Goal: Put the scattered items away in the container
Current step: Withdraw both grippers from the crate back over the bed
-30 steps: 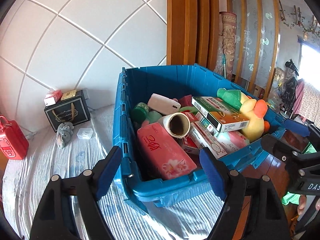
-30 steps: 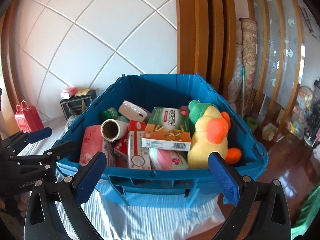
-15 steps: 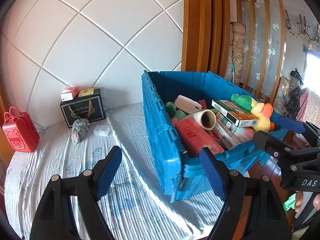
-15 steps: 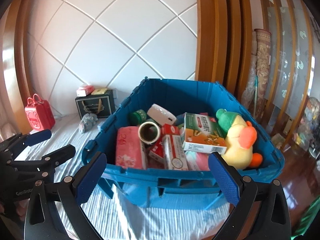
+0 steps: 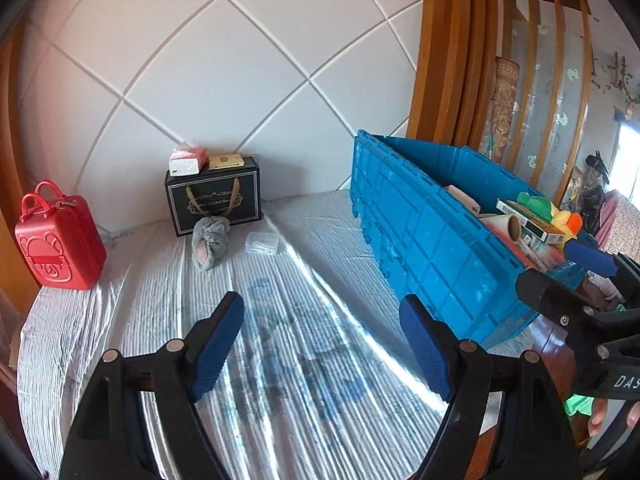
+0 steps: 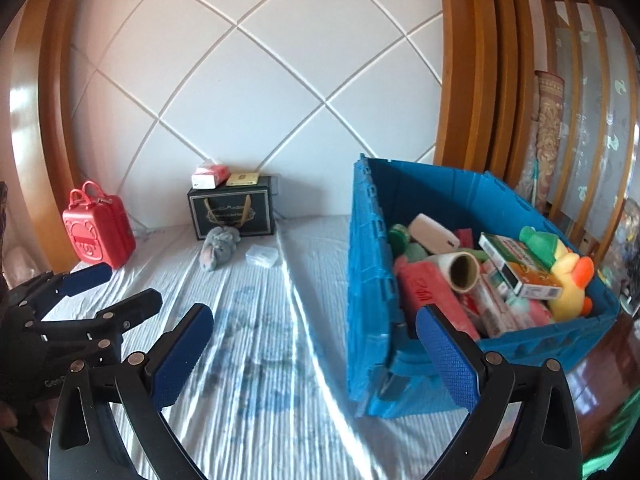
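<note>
Over bedsheet (image 5: pixel 304 320) now, both tools swung left off blue crate (image 6: pixel 372 280).

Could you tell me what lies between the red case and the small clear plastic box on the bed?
Between the red case and the clear plastic box lies a grey plush toy, just in front of the black gift box. Both wrist views show it.
</note>
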A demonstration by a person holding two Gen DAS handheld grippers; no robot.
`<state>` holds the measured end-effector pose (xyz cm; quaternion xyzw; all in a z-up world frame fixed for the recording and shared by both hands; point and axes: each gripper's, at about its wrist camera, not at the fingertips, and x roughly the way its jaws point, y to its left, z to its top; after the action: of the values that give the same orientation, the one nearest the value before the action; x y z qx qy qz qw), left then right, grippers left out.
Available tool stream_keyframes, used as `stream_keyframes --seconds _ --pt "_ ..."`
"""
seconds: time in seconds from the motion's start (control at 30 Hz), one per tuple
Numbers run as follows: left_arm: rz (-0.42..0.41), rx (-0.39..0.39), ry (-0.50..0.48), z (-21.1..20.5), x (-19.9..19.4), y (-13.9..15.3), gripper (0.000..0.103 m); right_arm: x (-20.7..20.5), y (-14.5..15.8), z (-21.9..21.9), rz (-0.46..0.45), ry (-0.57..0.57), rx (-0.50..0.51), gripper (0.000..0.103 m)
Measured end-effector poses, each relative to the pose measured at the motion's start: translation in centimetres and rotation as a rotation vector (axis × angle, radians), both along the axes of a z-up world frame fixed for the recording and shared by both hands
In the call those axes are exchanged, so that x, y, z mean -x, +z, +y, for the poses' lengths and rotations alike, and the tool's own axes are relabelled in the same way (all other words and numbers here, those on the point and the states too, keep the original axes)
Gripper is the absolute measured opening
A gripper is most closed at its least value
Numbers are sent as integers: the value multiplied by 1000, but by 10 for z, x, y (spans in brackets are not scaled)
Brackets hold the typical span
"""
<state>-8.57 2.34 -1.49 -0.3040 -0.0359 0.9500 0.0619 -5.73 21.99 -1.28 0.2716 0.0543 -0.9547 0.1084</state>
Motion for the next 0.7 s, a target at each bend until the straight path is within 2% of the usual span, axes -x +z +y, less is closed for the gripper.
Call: stream_keyframes --seconds 0.2,0.43,0.57,0.7 --pt "-36 -17 108 -48 32 -17 80 42 -11 -55 -29 89 -25 103" --pt "-85 -7 255 -87 92 -37 80 120 -34 -103 -85 205 -14 103" --pt "-129 -7 317 -104 134 -53 80 170 -50 -117 -127 248 -25 103" --pt "-183 29 349 -117 182 -74 80 222 -69 -122 -175 266 -19 103"
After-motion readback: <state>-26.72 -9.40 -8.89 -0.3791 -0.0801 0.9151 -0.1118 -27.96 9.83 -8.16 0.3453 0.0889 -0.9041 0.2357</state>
